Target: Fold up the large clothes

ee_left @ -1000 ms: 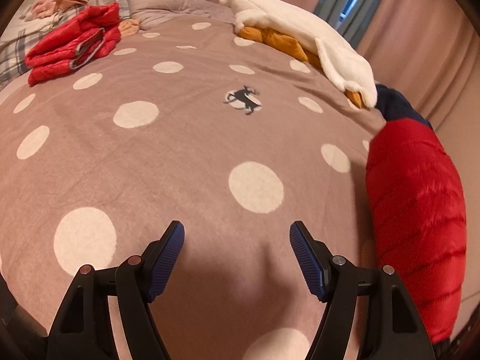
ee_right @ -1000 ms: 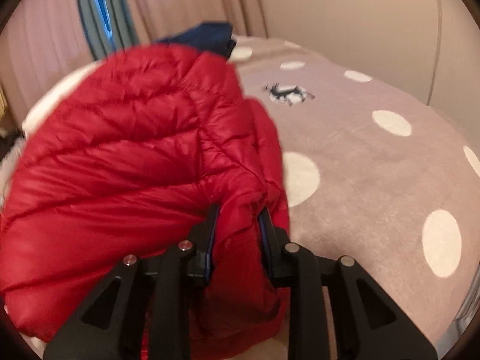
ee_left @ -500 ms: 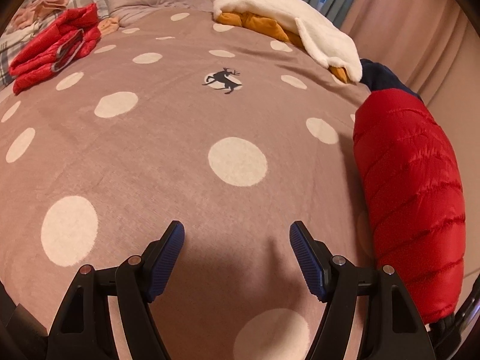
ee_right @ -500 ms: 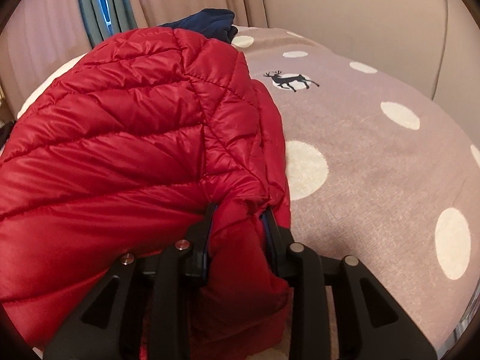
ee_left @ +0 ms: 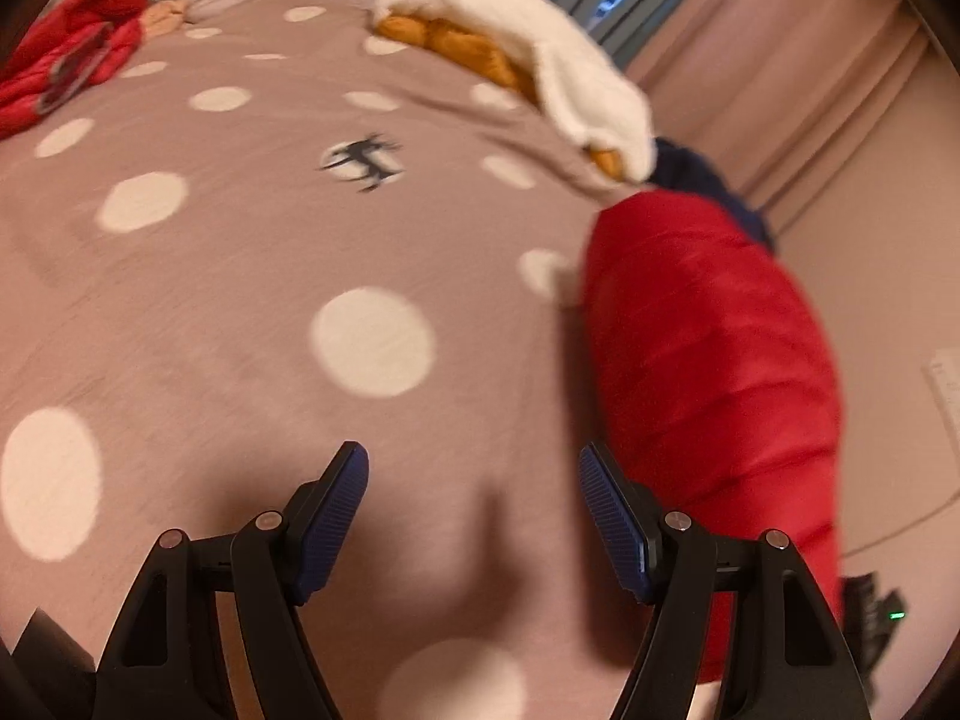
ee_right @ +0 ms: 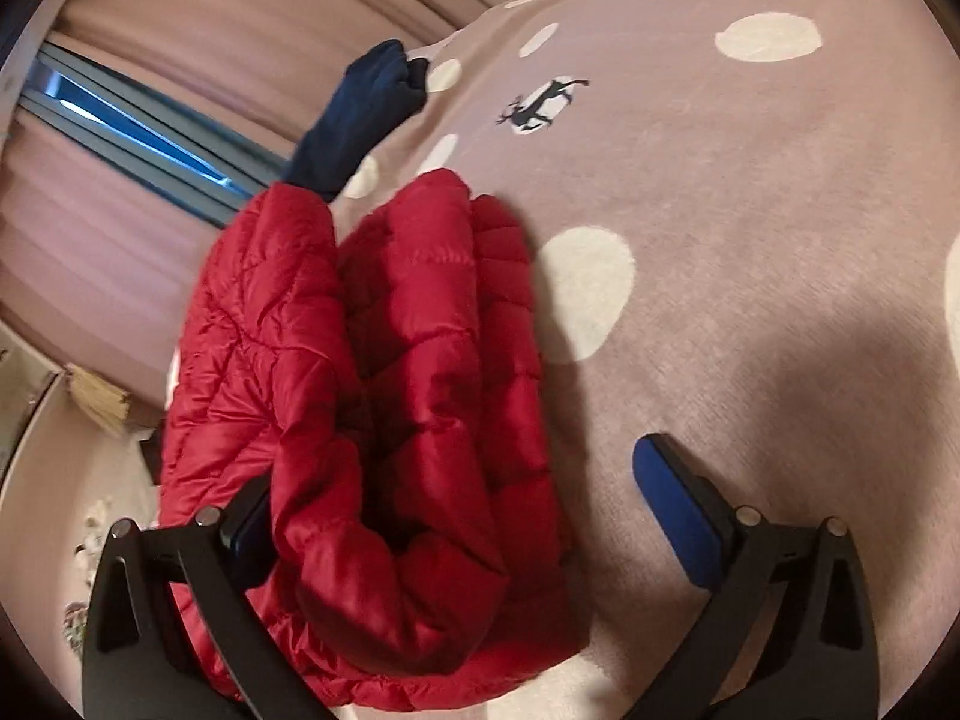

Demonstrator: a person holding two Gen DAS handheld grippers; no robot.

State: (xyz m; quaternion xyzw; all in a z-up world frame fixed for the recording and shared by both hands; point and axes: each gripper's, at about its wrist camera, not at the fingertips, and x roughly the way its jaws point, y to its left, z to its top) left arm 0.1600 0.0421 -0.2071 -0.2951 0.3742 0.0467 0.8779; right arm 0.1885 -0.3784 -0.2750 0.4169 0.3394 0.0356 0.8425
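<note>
The red quilted puffer jacket (ee_right: pixel 384 420) lies bunched on the mauve bed blanket with cream dots (ee_right: pixel 750 300), near its printed deer (ee_right: pixel 543 105). The right gripper (ee_right: pixel 456 528) fingers are opening, released, with jacket folds between them. The left gripper (ee_left: pixel 474 516) fingers stand apart, grasping nothing, beside the jacket.

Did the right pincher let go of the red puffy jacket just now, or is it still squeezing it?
Yes. The right gripper was clamped on the red jacket before; now its jaws are opening, and the jacket lies on the spotted blanket against one pad only.
</note>
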